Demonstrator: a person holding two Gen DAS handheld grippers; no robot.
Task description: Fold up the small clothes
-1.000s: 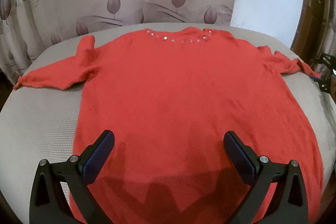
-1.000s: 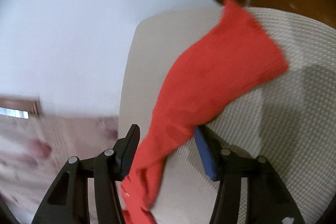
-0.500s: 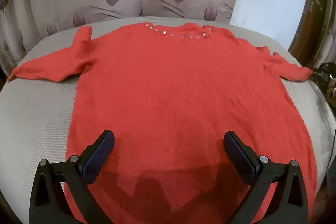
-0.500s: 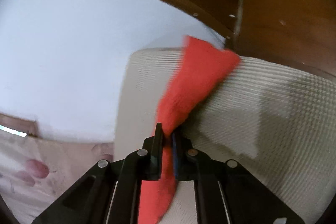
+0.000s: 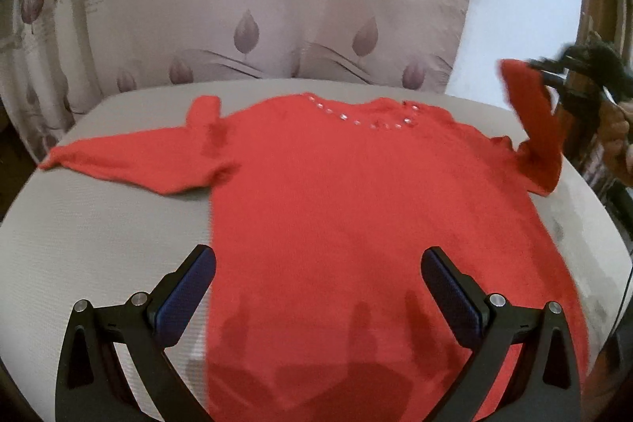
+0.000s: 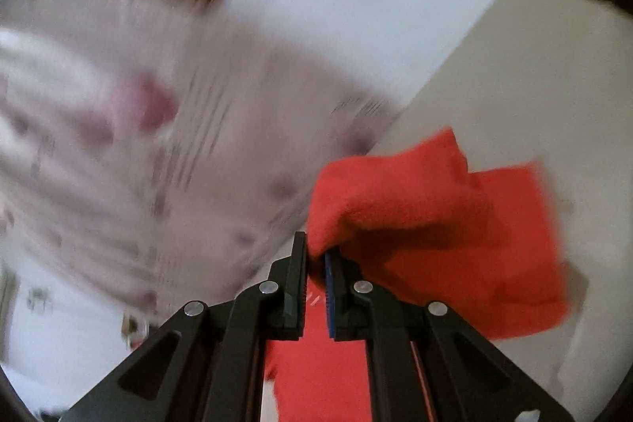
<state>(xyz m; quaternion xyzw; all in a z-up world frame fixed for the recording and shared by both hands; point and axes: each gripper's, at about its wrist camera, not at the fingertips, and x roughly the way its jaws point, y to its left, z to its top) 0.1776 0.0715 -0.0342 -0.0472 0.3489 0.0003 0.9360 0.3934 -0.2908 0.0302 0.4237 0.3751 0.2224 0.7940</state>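
Red knit sweater [image 5: 356, 208] lies flat, front up, on a beige textured tabletop [image 5: 99, 236]; neckline w/ a row of small clear gems [image 5: 356, 119] sits at the far edge, hem toward the left-wrist cam. Its sleeve on the left side of that view [image 5: 130, 161] is spread out flat across the table, cuff near the table edge.

Left gripper [image 5: 318, 287] hovers over the hem area, jaws spread wide apart, blue pads facing in, nothing btwn them. One finger sits over bare table just beside the sweater's side edge, the other over the red fabric. Can't tell if the tips touch the cloth.

Right gripper [image 6: 315, 256] is clamped tight on the other sleeve [image 6: 435, 236]: fabric pinched btwn the two fingers near the cuff, jaws nearly together. In the left-wrist view that sleeve [image 5: 534, 129] stands up off the table at the right edge, lifted & bent at the shoulder, w/ the right gripper [image 5: 554, 74] and the person's hand [image 5: 617, 133] gripping it at far right, partly cut off by the frame.

Behind the table hangs a pale curtain [image 5: 277, 6] w/ mauve leaf prints & some lettering; a white wall [image 5: 514, 26] beside it. Right-wrist view is heavily motion-blurred, so bkgd detail there is unreadable; the folded-over red sleeve hangs above the beige surface.
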